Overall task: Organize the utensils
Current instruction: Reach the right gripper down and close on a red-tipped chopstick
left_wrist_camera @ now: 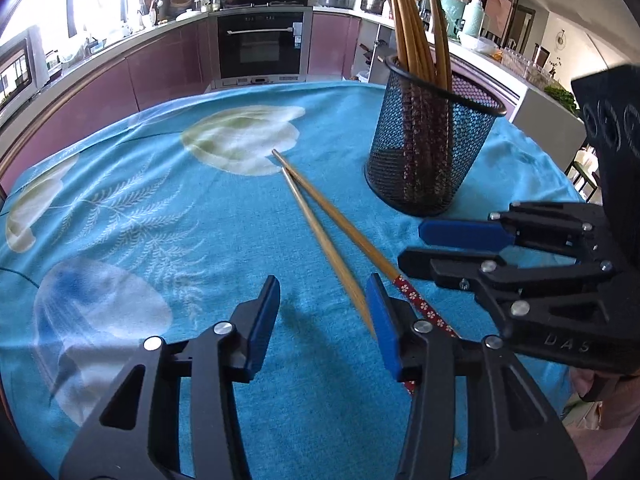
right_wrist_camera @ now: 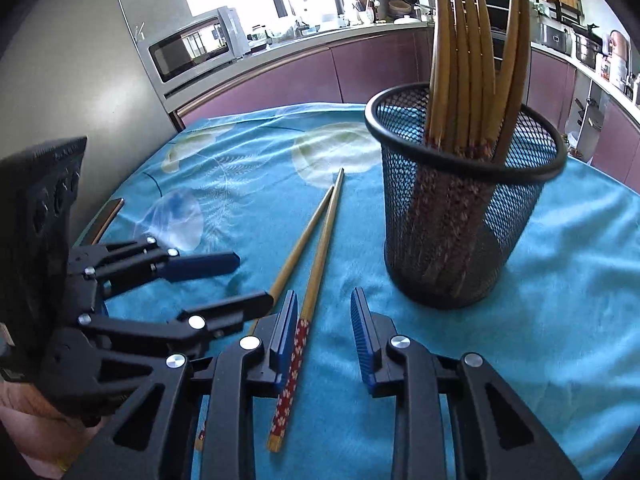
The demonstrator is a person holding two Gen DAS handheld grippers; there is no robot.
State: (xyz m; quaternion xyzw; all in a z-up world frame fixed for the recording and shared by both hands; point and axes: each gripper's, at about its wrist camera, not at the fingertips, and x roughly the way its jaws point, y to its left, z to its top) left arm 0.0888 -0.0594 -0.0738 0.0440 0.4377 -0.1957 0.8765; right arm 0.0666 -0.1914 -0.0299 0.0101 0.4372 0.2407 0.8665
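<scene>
Chopsticks, two loose ones (left_wrist_camera: 320,216) (right_wrist_camera: 316,248), lie flat on the tabletop w/ tips nearly touching at the far end and handles spreading toward the cameras; at least one has a red floral-wrapped handle end (right_wrist_camera: 290,376). More chopsticks (left_wrist_camera: 416,28) (right_wrist_camera: 472,68) stand tips-up in a black mesh holder (left_wrist_camera: 428,148) (right_wrist_camera: 460,216), upright, just right of the loose pair, nearer the table's right edge.

Left gripper (left_wrist_camera: 322,320) (right_wrist_camera: 236,280): open, blue pads apart, nothing between them. Its right finger (left_wrist_camera: 384,328) sits right over the loose pair's handle ends; contact can't be told. Right gripper (right_wrist_camera: 324,336) (left_wrist_camera: 412,246): also open, empty; in the right wrist view its left pad (right_wrist_camera: 286,332) is just beside the floral handle, which runs down between the two fingers. Both grippers sit close together at the near edge of the table, right one beside the holder.

Surface: turquoise tablecloth (left_wrist_camera: 180,208) (right_wrist_camera: 540,300) w/ pale tulip and fern print, covering the whole tabletop, lightly wrinkled near the holder.

Room: kitchen. Purple-fronted cabinets (left_wrist_camera: 160,68) (right_wrist_camera: 280,76) curve behind the table, built-in oven (left_wrist_camera: 262,46) w/ hob and pot above, microwave (right_wrist_camera: 192,46) on the counter under a bright window, cluttered counter w/ pans, pots, jars.
</scene>
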